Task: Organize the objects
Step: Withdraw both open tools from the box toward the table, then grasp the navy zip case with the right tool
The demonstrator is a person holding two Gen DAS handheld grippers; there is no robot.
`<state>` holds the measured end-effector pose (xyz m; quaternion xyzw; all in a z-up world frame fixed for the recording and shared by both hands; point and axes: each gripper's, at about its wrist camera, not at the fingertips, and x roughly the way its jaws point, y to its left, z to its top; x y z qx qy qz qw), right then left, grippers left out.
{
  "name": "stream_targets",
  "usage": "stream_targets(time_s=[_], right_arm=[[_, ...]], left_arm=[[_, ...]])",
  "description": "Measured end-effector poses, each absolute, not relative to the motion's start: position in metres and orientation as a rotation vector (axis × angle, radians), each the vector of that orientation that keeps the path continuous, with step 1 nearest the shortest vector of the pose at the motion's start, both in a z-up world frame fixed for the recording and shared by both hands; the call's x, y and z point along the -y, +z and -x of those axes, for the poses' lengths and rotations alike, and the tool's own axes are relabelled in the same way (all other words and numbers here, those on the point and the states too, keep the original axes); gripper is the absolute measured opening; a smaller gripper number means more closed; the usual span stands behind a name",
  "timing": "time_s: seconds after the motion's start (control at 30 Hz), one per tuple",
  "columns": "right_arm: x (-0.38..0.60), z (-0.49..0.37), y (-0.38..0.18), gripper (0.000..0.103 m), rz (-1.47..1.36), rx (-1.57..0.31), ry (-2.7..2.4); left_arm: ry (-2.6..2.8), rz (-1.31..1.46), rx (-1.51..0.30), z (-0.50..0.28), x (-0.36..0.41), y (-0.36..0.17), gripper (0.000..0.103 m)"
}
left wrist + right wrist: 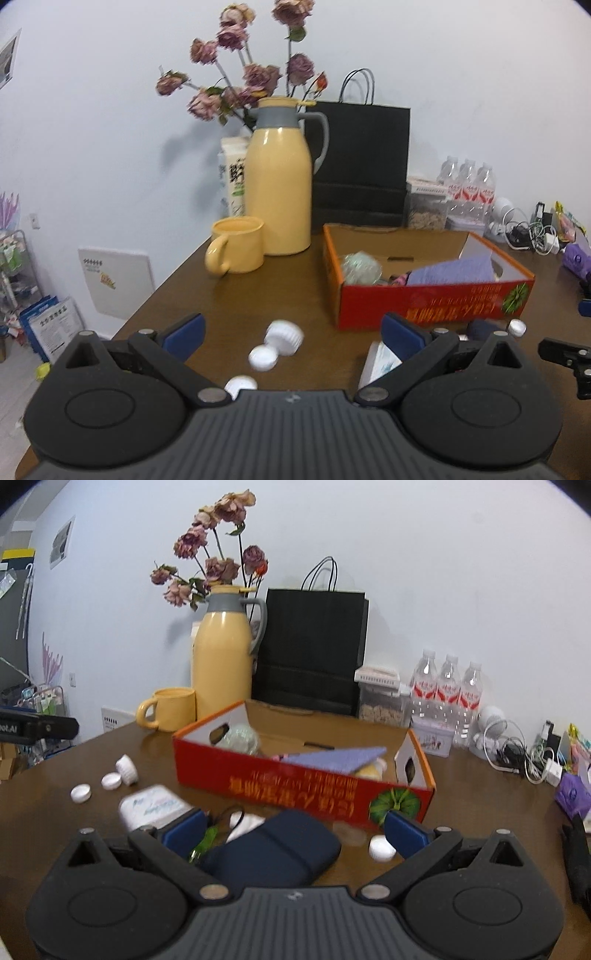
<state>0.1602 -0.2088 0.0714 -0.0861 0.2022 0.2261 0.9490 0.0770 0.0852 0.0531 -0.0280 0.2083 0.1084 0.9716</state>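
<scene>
Both grippers hung above the near edge of a brown table (pixel 461 775), jaws spread and gripping nothing. The left gripper (pixel 291 334) faced three white caps (pixel 263 357) loose on the wood near the table's left edge. The right gripper (pixel 295 829) hovered over a navy pouch (pixel 275 845), a white tin (pixel 151 806) just beside it. Farther back, an open red box (pixel 295 786) held a purple cloth (pixel 332 758). A yellow flask (pixel 279 188) and yellow mug (pixel 236 243) stood toward the far left corner.
</scene>
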Motion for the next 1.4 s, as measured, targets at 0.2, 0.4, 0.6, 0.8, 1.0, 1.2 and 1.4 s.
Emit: stream_targets(time_s=[0.2, 0.4, 0.6, 0.8, 1.0, 1.2, 1.4], right_arm=[[0.206, -0.148, 0.059, 0.103, 0.181, -0.461, 0.467], [0.196, -0.165, 0.056, 0.103, 0.125, -0.510, 0.443], [0.180, -0.219, 0.048, 0.102, 0.060, -0.609, 0.330], [0.171, -0.249, 0.021, 0.096, -0.050, -0.758, 0.328], [0.177, -0.235, 0.020, 0.074, -0.059, -0.695, 0.355], [0.189, -0.221, 0.027, 0.064, -0.002, -0.624, 0.393], [0.205, -0.213, 0.031, 0.060, -0.028, -0.593, 0.433]], left_arm=[[0.249, 0.080, -0.465, -0.057, -0.100, 0.039, 0.103], [0.265, 0.105, -0.493, -0.052, -0.109, 0.030, 0.103], [0.259, 0.130, -0.503, -0.052, -0.112, 0.024, 0.103], [0.260, 0.146, -0.521, -0.054, -0.115, 0.018, 0.103], [0.272, 0.157, -0.545, -0.058, -0.121, 0.009, 0.103], [0.280, 0.160, -0.570, -0.064, -0.124, 0.000, 0.103], [0.290, 0.145, -0.598, -0.078, -0.124, -0.011, 0.103]])
